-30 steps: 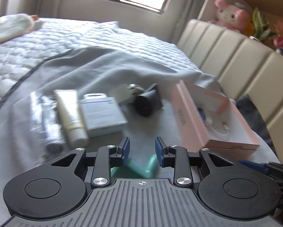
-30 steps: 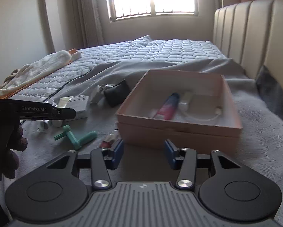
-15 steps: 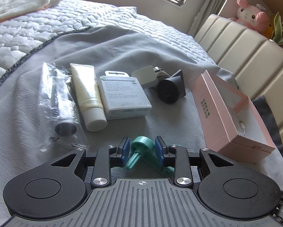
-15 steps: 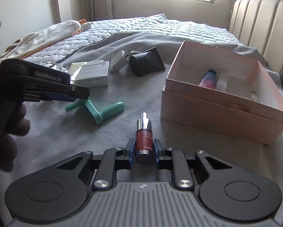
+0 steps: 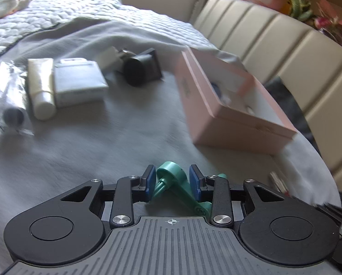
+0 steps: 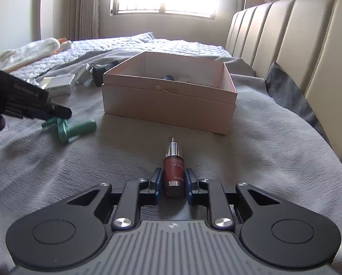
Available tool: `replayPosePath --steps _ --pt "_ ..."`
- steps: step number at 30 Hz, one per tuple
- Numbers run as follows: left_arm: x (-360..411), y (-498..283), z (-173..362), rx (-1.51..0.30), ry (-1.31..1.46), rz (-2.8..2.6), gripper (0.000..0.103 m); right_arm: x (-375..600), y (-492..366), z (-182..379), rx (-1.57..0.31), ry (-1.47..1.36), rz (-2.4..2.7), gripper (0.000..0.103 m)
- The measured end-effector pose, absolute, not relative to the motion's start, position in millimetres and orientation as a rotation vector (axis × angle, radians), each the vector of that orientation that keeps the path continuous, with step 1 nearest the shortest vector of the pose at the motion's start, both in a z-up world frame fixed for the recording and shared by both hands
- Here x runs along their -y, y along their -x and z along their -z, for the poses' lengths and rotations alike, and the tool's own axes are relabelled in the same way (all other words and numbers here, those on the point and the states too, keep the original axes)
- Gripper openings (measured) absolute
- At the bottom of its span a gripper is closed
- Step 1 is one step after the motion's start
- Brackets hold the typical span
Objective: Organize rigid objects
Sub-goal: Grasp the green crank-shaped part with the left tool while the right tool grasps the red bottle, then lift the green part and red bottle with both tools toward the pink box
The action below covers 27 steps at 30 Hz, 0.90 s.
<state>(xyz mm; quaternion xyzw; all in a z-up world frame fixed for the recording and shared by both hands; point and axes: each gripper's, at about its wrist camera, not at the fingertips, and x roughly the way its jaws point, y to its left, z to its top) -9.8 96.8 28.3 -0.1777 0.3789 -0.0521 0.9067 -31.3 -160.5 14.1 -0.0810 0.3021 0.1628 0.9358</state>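
A green plastic tool [image 5: 171, 171] lies on the grey blanket, its round head between the blue pads of my left gripper [image 5: 172, 180]. The jaws are opening and do not clamp it. In the right wrist view the left gripper [image 6: 56, 112] hovers over the same green tool [image 6: 79, 129]. My right gripper [image 6: 173, 178] is shut on a dark red serum bottle [image 6: 173, 167] that points its silver neck toward the open pink box [image 6: 168, 100]. The pink box [image 5: 228, 123] holds a few small items, mostly hidden by its walls.
On the blanket at the left lie a plastic-wrapped item [image 5: 9, 96], a cream tube [image 5: 41, 87], a white carton [image 5: 79, 84], a white charger [image 5: 109, 57] and a black cylinder [image 5: 139, 68]. A padded headboard [image 6: 308, 45] borders the right side.
My right gripper dropped onto the red bottle and closed on it. My left gripper moved down over the green tool, which now sits between its widening jaws.
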Motion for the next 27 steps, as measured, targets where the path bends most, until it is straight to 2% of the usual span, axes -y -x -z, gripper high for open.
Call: replayPosePath --steps 12,21,27 --pt "-50 44 -33 -0.807 0.252 0.181 0.036 164 43 -8 -0.562 0.174 -0.347 0.026" --pt "-73 69 -62 -0.672 0.322 -0.005 0.034 158 55 3 -0.502 0.214 -0.326 0.028" --pt "-82 77 -65 -0.805 0.428 0.103 0.034 162 55 4 -0.501 0.183 -0.335 0.029"
